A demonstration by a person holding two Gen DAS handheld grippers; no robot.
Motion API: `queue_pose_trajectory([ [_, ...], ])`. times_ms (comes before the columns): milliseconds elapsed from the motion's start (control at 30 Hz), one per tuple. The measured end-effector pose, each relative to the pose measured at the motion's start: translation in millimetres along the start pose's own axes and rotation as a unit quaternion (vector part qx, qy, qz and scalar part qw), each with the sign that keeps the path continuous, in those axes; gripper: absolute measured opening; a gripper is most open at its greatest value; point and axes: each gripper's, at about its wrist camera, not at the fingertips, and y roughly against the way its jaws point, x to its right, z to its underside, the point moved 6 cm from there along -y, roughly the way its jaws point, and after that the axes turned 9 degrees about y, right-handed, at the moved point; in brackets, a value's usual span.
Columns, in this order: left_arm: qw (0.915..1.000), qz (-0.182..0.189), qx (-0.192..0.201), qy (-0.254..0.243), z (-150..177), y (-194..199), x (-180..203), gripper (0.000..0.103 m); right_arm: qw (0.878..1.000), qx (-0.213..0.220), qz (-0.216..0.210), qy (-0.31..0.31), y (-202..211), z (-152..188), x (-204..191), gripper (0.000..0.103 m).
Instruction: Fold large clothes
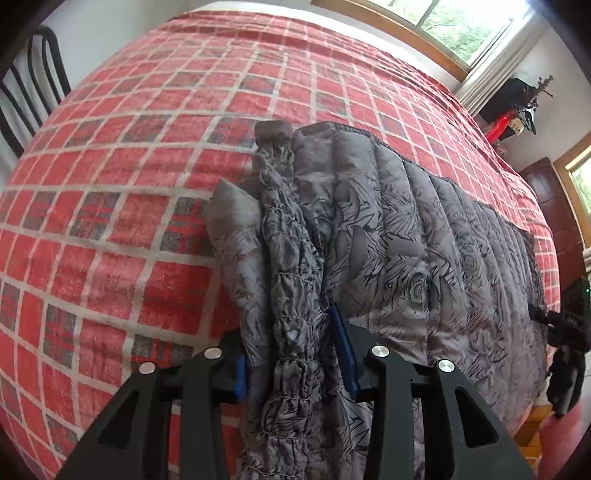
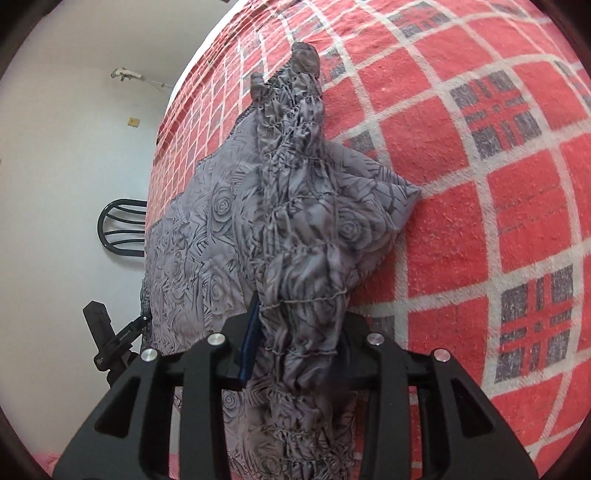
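Observation:
A large grey garment (image 1: 399,236) with a dark rose print lies on a red checked bedspread (image 1: 129,184), stretched toward the right. Its gathered, shirred band (image 1: 295,295) runs down the middle of the left wrist view. My left gripper (image 1: 295,354) is shut on that band near the bed's near edge. In the right wrist view the same garment (image 2: 207,229) lies on the bedspread (image 2: 480,221), and my right gripper (image 2: 295,350) is shut on the shirred band (image 2: 303,280). The other gripper shows at the left edge (image 2: 107,343).
A black chair (image 1: 26,92) stands at the bed's far left, also in the right wrist view (image 2: 122,229). A window (image 1: 454,26) and a dark shelf with a red object (image 1: 513,110) are at the back right. A brown door (image 1: 554,210) is on the right.

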Motion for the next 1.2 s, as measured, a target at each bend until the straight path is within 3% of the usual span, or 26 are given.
queue_pose_trajectory([
  [67,1.0000,-0.006,-0.005,0.003,-3.3,5.1,-1.0,0.042,0.999,-0.002,0.044,0.014,7.2,-2.4,-5.4,0.053],
  [167,0.9996,-0.029,0.006,0.002,-8.2,24.9,-4.6,0.041,0.992,0.009,0.112,0.059,30.8,-0.4,-27.4,0.053],
  [333,0.9981,-0.028,0.055,0.003,-14.1,82.3,-7.3,0.041,0.981,0.032,0.158,0.104,62.7,15.0,-62.7,0.044],
  [467,0.9956,-0.044,0.076,-0.034,-1.2,106.4,17.1,0.041,0.973,0.024,0.182,0.141,65.8,35.9,-91.0,0.040],
  [667,0.9937,-0.037,0.054,-0.091,29.6,86.4,60.5,0.041,0.967,-0.007,0.196,0.162,39.4,55.7,-105.3,0.034],
  [833,0.9930,-0.055,0.014,-0.104,48.2,47.6,56.2,0.041,0.966,-0.032,0.225,0.124,12.5,64.9,-73.3,0.031],
  [967,0.9918,-0.063,-0.001,-0.111,59.7,21.7,47.9,0.043,0.972,-0.017,0.204,0.116,-11.4,69.3,-50.8,0.030],
  [1167,0.9905,-0.068,0.001,-0.120,60.7,18.2,50.5,0.045,0.974,-0.017,0.204,0.096,1.5,67.5,-54.1,0.030],
  [1200,0.9911,-0.066,0.000,-0.116,60.5,19.3,51.8,0.045,0.974,-0.015,0.204,0.097,7.7,66.8,-60.1,0.034],
])
